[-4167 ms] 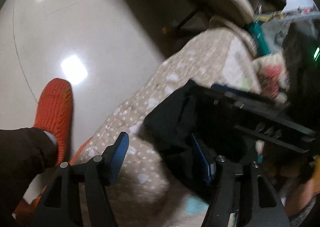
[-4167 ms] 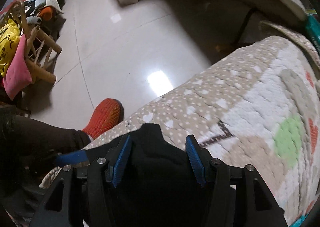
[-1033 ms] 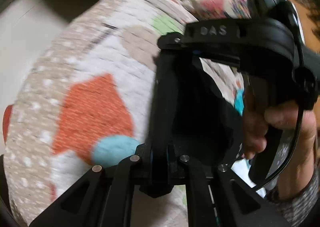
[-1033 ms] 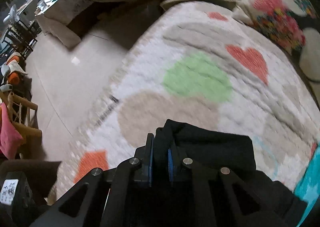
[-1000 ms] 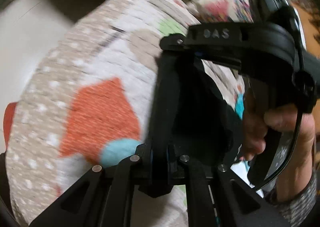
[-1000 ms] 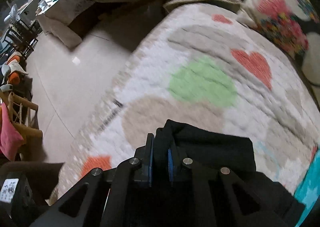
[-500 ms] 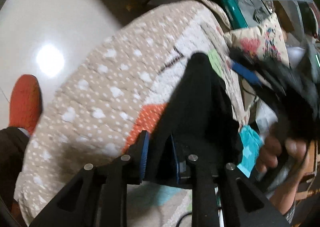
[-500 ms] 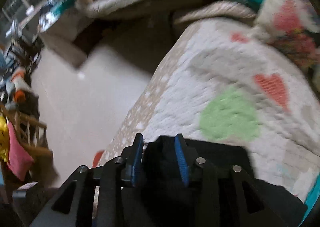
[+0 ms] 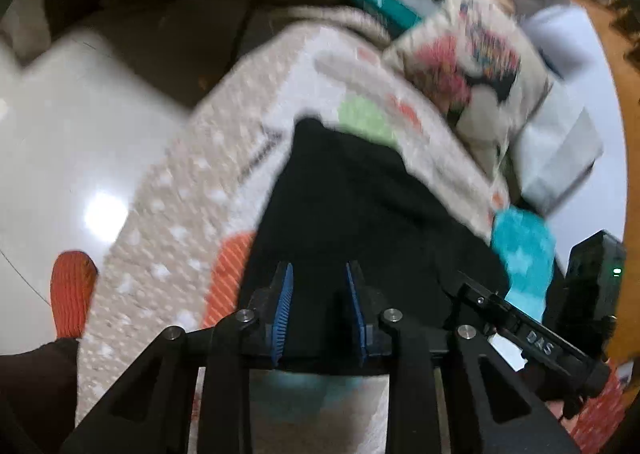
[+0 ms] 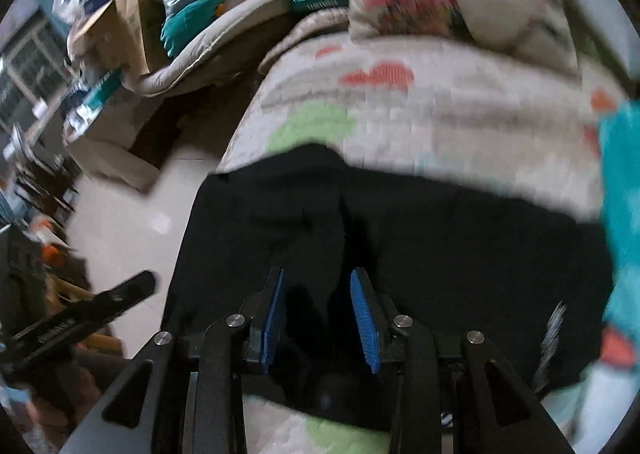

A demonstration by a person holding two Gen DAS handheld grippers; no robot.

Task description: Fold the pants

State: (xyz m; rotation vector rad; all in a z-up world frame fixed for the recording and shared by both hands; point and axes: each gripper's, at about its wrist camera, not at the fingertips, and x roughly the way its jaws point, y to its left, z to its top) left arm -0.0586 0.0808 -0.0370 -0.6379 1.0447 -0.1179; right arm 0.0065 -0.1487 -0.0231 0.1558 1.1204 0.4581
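Observation:
The black pants [image 9: 360, 205] lie folded on the patterned quilt [image 9: 192, 189], also in the right wrist view [image 10: 440, 238]. My left gripper [image 9: 320, 310] is open, blue pads apart over the near edge of the pants. My right gripper [image 10: 318, 314] is open too, its pads [image 10: 362, 318] apart above the near edge. The right gripper's body shows at the lower right of the left wrist view [image 9: 532, 338]; the left one shows at the lower left of the right wrist view [image 10: 80, 318]. Both views are blurred.
The quilt [image 10: 460, 109] covers a bed whose left edge drops to a glossy tiled floor [image 9: 60, 141]. A printed pillow [image 9: 468, 65] lies at the far end. An orange slipper [image 9: 72, 290] is on the floor. Boxes and clutter [image 10: 120, 33] stand beyond.
Both grippers have opened and let go of the pants, which now lie flat on the quilt. Both have drawn back toward the near edge.

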